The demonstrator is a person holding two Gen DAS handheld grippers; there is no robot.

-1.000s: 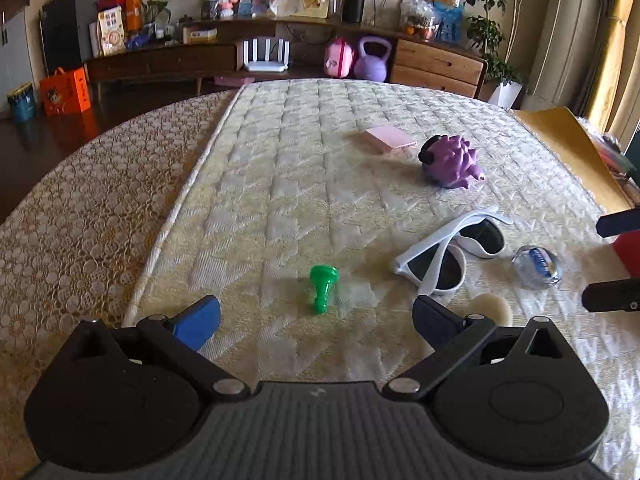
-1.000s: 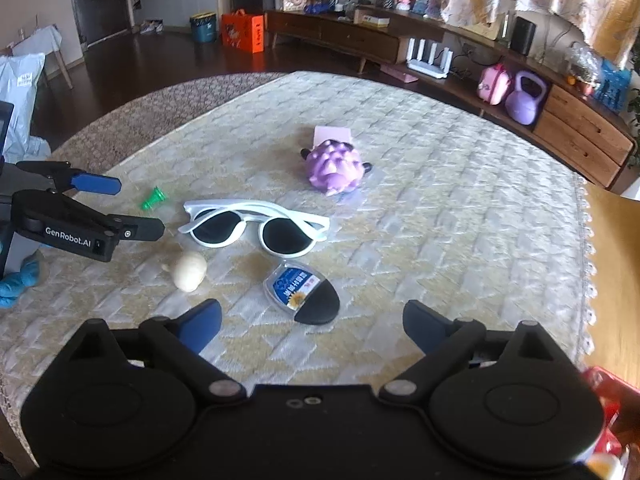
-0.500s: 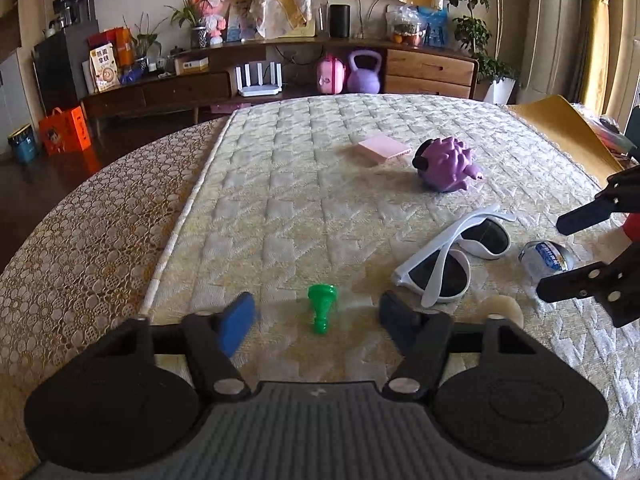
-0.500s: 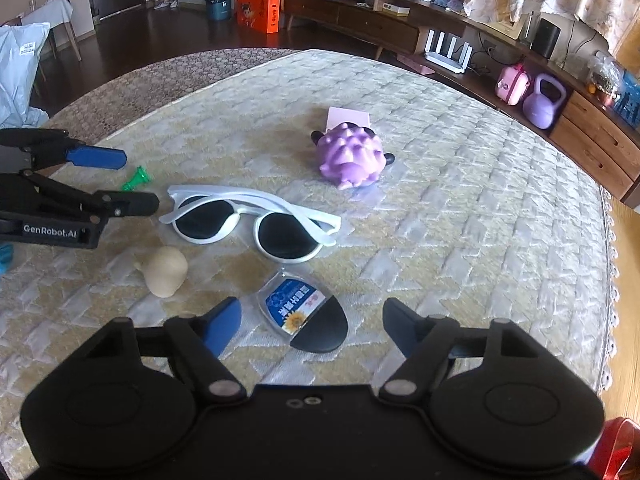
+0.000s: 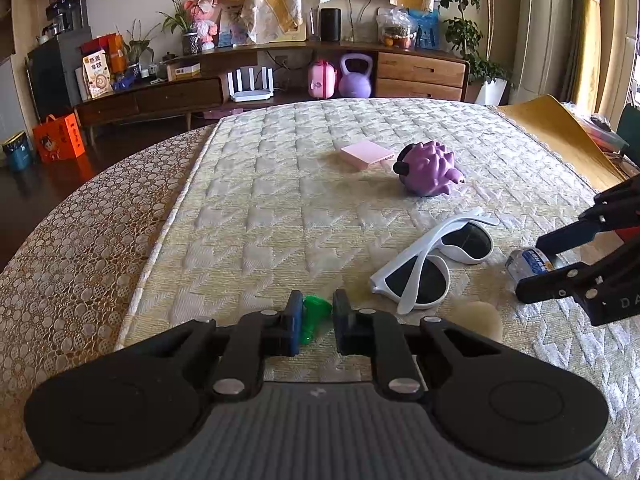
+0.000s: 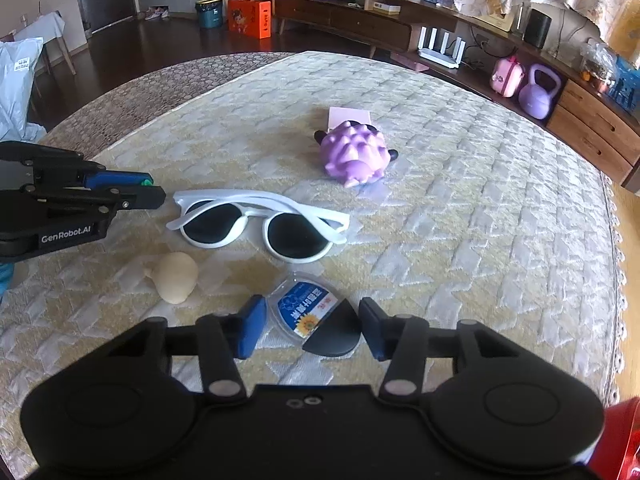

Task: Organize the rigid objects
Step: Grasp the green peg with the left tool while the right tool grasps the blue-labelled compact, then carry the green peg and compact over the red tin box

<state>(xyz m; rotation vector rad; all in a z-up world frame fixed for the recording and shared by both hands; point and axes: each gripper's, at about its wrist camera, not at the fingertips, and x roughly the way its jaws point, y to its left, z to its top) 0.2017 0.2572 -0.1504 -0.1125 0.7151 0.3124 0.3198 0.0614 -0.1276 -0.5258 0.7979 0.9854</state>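
Observation:
My left gripper (image 5: 315, 318) is closed around a small green plastic piece (image 5: 314, 316) on the quilted cloth; its pads touch the piece on both sides. It also shows in the right wrist view (image 6: 146, 190), with a bit of green at its tips. My right gripper (image 6: 310, 330) is open, its fingers on either side of a small clear case with a blue label (image 6: 316, 320), apart from it. The case shows in the left wrist view (image 5: 532, 262) between the right fingers. White sunglasses (image 6: 260, 224) lie folded beyond the case.
A purple spiky toy (image 6: 354, 154) and a pink flat box (image 6: 348, 114) lie farther back. A beige shell-like piece (image 6: 176, 276) lies left of the case. The table's lace edge (image 6: 618, 280) runs along the right. A wooden sideboard (image 5: 280, 80) stands behind.
My left gripper moved forward and closed on the green piece. My right gripper moved forward and down around the clear case and narrowed its jaws.

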